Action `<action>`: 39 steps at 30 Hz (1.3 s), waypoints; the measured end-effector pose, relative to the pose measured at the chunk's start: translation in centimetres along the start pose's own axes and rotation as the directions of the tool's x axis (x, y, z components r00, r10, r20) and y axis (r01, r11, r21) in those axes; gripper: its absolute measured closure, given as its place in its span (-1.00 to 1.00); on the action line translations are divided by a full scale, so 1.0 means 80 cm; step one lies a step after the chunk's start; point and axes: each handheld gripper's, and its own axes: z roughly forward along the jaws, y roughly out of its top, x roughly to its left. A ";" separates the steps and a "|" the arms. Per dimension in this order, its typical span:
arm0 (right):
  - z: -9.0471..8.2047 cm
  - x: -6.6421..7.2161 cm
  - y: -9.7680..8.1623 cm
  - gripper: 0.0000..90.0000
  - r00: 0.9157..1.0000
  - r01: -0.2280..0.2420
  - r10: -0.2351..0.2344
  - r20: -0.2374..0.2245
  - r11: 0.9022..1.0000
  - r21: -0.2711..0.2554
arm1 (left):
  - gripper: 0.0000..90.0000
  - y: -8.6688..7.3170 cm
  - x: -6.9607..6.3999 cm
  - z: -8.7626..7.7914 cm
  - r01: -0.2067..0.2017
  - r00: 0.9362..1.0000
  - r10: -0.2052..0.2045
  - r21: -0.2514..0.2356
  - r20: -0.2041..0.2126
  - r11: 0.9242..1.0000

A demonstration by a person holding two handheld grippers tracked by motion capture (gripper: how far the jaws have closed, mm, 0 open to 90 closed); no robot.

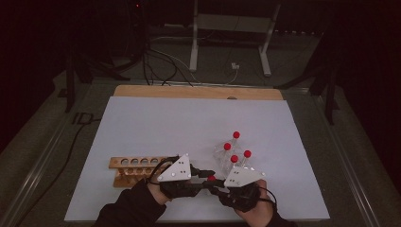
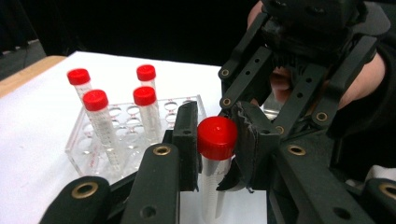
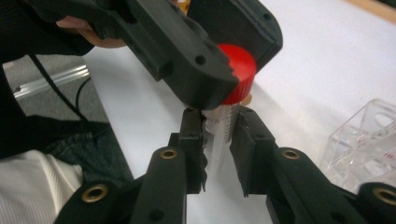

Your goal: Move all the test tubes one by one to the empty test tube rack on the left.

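In left gripper view: four capped tubes (image 2: 144,100) racked | right gripper view: tube (image 3: 223,126) clamped

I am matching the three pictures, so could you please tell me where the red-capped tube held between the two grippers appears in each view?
High view: the held tube is near the bottom centre, between the two hands.
Left gripper view: centre, red cap clamped by the left gripper.
Right gripper view: upper centre, clear body clamped by the right gripper.
Shared landmark: the clear rack.
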 end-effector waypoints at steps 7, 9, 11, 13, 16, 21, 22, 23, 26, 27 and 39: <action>-0.008 -0.002 0.000 0.29 0.999 0.022 -0.021 0.028 0.998 -0.055 | 0.60 0.009 0.010 -0.020 -0.008 0.998 0.007 -0.015 -0.059 1.000; -0.009 -0.003 0.000 0.08 0.999 0.006 -0.003 0.036 0.998 -0.060 | 0.60 0.014 0.016 -0.034 -0.013 0.996 0.010 -0.025 -0.092 1.000; -0.009 -0.004 0.000 -0.10 0.999 -0.010 0.012 0.044 0.998 -0.065 | 0.60 0.016 0.019 -0.039 -0.015 0.995 0.012 -0.028 -0.102 0.999; -0.010 -0.003 0.000 -0.13 0.998 -0.014 0.018 0.056 0.997 -0.071 | 0.60 0.020 0.022 -0.048 -0.020 0.992 0.016 -0.033 -0.122 0.999; -0.010 -0.003 0.001 -0.33 0.998 -0.032 0.037 0.053 0.996 -0.082 | 0.60 0.025 0.027 -0.060 -0.029 0.987 0.024 -0.030 -0.156 0.999; -0.011 -0.004 0.001 -0.47 0.997 -0.042 0.048 0.057 0.994 -0.097 | 0.60 0.032 0.035 -0.079 -0.034 0.979 0.026 -0.035 -0.201 0.999; -0.012 -0.005 0.001 -0.52 0.997 -0.050 0.057 0.058 0.993 -0.108 | 0.60 0.032 0.037 -0.083 -0.036 0.976 0.027 -0.034 -0.216 0.999; -0.012 -0.005 0.001 -0.52 0.997 -0.050 0.057 0.058 0.993 -0.108 | 0.60 0.033 0.039 -0.086 -0.034 0.975 0.025 -0.035 -0.222 0.999; -0.016 -0.005 0.002 -0.72 0.994 -0.062 0.072 0.077 0.990 -0.126 | 0.60 0.033 0.045 -0.095 -0.029 0.969 0.019 -0.038 -0.248 0.999; -0.017 -0.005 0.003 -0.83 0.993 -0.066 0.077 0.085 0.990 -0.127 | 0.60 0.033 0.047 -0.097 -0.026 0.966 0.016 -0.039 -0.257 0.999; -0.028 -0.009 0.001 -1.00 0.995 -0.069 0.079 0.054 0.984 -0.165 | 0.60 0.014 0.065 -0.110 0.005 0.946 -0.008 -0.012 -0.324 1.000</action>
